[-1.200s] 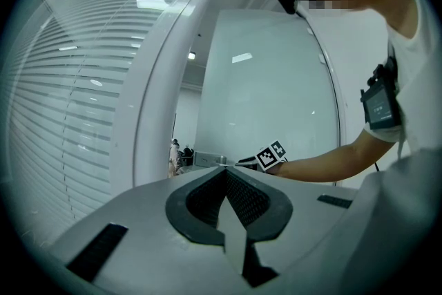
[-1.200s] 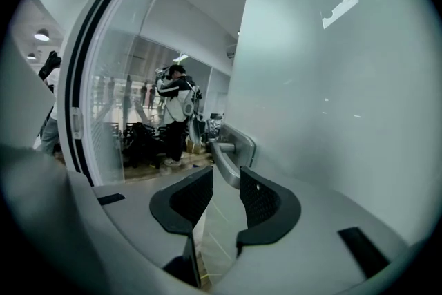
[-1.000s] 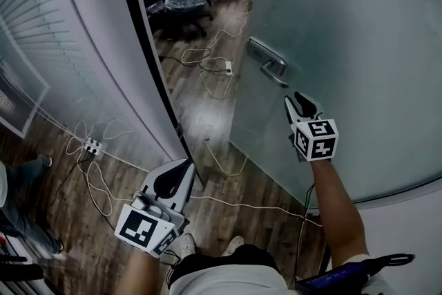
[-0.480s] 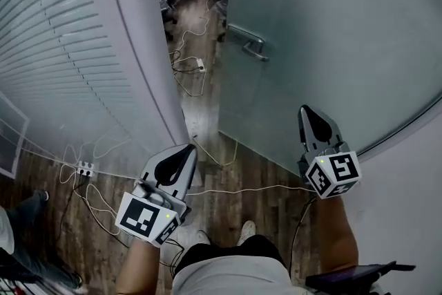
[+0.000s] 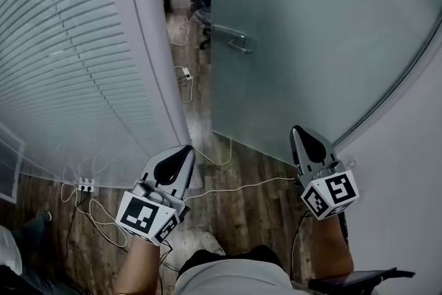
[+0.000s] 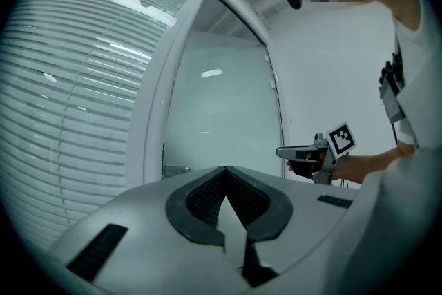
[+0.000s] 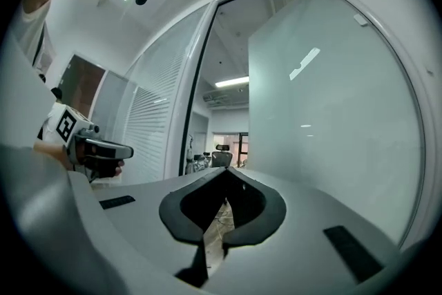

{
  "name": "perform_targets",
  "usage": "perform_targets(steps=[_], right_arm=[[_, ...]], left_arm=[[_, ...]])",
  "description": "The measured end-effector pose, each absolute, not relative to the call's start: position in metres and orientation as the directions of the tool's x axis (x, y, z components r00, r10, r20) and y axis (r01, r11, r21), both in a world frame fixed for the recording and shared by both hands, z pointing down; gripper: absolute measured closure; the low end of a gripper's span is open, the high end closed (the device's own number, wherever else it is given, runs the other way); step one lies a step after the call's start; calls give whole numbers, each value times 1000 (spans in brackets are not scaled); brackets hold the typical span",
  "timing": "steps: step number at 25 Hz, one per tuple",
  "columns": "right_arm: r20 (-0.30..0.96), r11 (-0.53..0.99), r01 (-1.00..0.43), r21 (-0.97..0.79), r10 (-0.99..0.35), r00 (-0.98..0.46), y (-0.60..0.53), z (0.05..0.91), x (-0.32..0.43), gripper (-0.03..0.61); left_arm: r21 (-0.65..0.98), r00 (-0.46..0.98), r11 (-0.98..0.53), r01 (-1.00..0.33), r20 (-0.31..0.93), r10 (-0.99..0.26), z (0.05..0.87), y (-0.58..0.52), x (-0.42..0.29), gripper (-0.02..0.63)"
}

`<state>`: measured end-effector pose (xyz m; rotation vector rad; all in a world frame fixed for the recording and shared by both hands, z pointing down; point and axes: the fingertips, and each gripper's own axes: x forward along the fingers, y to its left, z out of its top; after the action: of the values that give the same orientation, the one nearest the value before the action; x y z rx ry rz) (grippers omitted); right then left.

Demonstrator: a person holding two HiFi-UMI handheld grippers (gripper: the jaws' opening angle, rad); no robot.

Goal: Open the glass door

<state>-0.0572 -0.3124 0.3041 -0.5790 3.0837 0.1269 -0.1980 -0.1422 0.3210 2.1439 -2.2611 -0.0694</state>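
Glass door [image 5: 304, 31]: frosted, found ajar, a gap being left beside the blinded partition [image 5: 69, 65]; lever handle [image 5: 233, 40] seen near its edge. Right gripper [image 5: 298, 131]: clenched, empty, drawn well back from the handle, where it was placed a second ago. Left gripper [image 5: 185, 150]: clenched, empty, held near the partition.

Dim, cool indoor light. A ceiling light [image 7: 231, 82] throws pale glare streaks on the glass door [image 7: 331, 114]. Both gripper views bulge fisheye, with black corners.
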Motion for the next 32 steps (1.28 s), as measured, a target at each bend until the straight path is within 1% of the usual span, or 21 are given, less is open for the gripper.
perform_targets(steps=[10, 16, 22, 26, 32], right_arm=[[-29, 944, -319, 86, -317, -948, -263, 277, 11, 577], [-67, 945, -316, 89, -311, -948, -224, 300, 88, 577], [-82, 946, -311, 91, -304, -949, -175, 291, 139, 577], [-80, 944, -316, 92, -309, -948, -157, 290, 156, 577], [-87, 933, -348, 96, -340, -936, -132, 288, 168, 577]], left_arm=[[89, -116, 114, -989, -19, -993, 300, -95, -150, 614], [56, -110, 109, -993, -25, -994, 322, -59, -77, 614], [45, -90, 89, -995, -11, -996, 316, -19, -28, 614], [47, -84, 84, -995, 1, -996, 313, -4, -12, 614], [50, -54, 53, -997, -22, -998, 307, 9, -7, 614]])
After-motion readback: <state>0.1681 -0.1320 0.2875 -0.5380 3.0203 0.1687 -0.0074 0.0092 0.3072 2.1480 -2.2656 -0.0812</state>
